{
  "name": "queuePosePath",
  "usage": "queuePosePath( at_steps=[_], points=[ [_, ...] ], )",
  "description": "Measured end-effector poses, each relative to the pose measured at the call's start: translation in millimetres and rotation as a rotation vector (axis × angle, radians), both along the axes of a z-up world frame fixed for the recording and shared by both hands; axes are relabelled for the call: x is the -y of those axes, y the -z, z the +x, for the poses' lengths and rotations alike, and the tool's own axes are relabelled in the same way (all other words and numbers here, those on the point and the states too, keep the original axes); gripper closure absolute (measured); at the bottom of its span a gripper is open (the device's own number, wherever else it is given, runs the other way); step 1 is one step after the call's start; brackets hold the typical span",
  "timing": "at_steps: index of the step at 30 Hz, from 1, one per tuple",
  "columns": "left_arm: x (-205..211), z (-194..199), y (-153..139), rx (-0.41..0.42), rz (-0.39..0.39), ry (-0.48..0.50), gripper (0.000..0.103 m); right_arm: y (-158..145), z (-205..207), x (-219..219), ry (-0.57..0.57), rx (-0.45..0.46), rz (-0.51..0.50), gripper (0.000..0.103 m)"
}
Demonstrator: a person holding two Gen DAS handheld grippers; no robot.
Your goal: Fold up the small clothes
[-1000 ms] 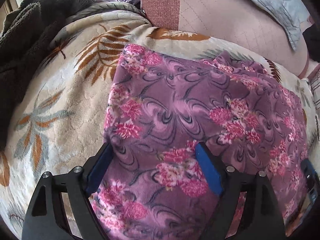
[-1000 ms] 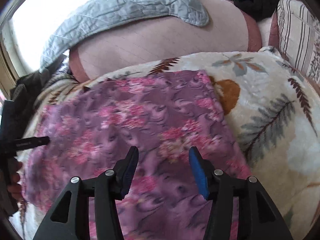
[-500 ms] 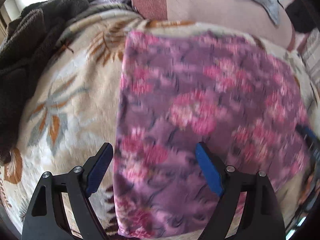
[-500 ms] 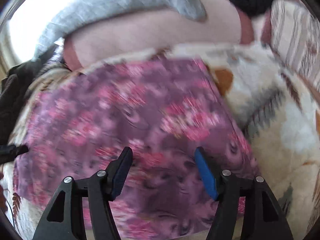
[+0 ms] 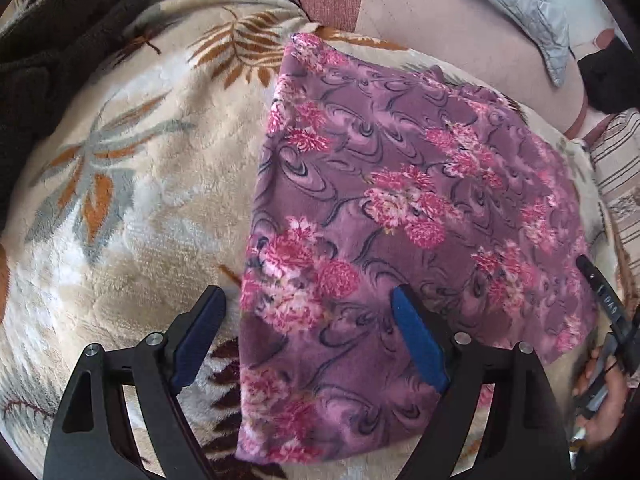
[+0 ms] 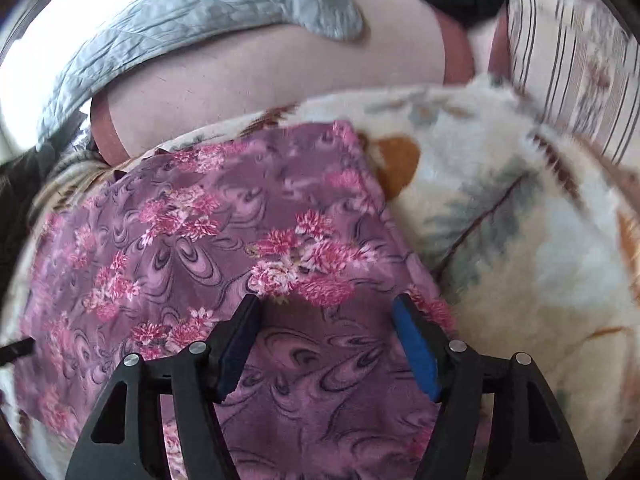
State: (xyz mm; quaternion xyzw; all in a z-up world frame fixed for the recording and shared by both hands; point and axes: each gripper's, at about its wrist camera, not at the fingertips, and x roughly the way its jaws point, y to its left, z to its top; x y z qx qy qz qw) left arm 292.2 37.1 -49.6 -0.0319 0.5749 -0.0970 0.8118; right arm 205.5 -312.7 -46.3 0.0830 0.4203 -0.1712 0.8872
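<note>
Purple floral garment lies flat on the leaf-patterned blanket. Left tool stands wide, straddling its left edge. Right tool, jaws just opening, hovers empty above its right portion.

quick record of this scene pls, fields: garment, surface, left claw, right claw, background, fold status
garment: purple floral cloth, lying flat as a rough rectangle
surface: cream leaf-print blanket
left claw: open, empty, straddling the cloth's left edge
right claw: open, its jaws have just been opening, over the cloth near its right edge, nothing gripped
background: pink cushion with grey quilted cover on it, striped pillow
fold status: cloth released; whether more folds are needed cannot be told
</note>
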Motion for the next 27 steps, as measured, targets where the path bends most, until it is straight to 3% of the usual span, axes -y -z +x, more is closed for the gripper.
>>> queuePosePath(
  at_steps=[5,10,13,16,22,24,25,26,27],
  points=[
    [-36,15,-15,-0.007,0.001,-0.067,0.017,-19,-12,-77,-0.28,0.068,-0.018,0.033],
    [-71,26,-23,-0.024,-0.028,-0.144,0.017,-4,-21,-197,-0.709,-0.011,-0.034,0.034],
    [-86,30,-23,-0.029,-0.047,-0.176,0.017,12,-28,-259,-0.869,-0.046,-0.14,0.033],
    [-96,34,-20,-0.04,-0.062,-0.194,0.017,30,-27,-304,-0.933,-0.052,-0.299,0.033],
    [-102,48,-14,-0.072,-0.099,-0.179,0.017,40,-11,-346,-0.89,0.092,-0.558,0.034],
    [-101,57,-11,-0.097,-0.149,-0.177,0.017,42,-9,-352,-0.894,0.125,-0.619,0.052],
    [-100,61,-11,-0.11,-0.179,-0.174,0.017,43,-6,-354,-0.903,0.119,-0.636,0.081],
    [-98,67,-9,-0.126,-0.213,-0.168,0.017,44,-3,-355,-0.906,0.115,-0.644,0.094],
    [-96,71,-8,-0.14,-0.237,-0.16,0.017,41,-3,-354,-0.904,0.132,-0.641,0.093]
  ],
)
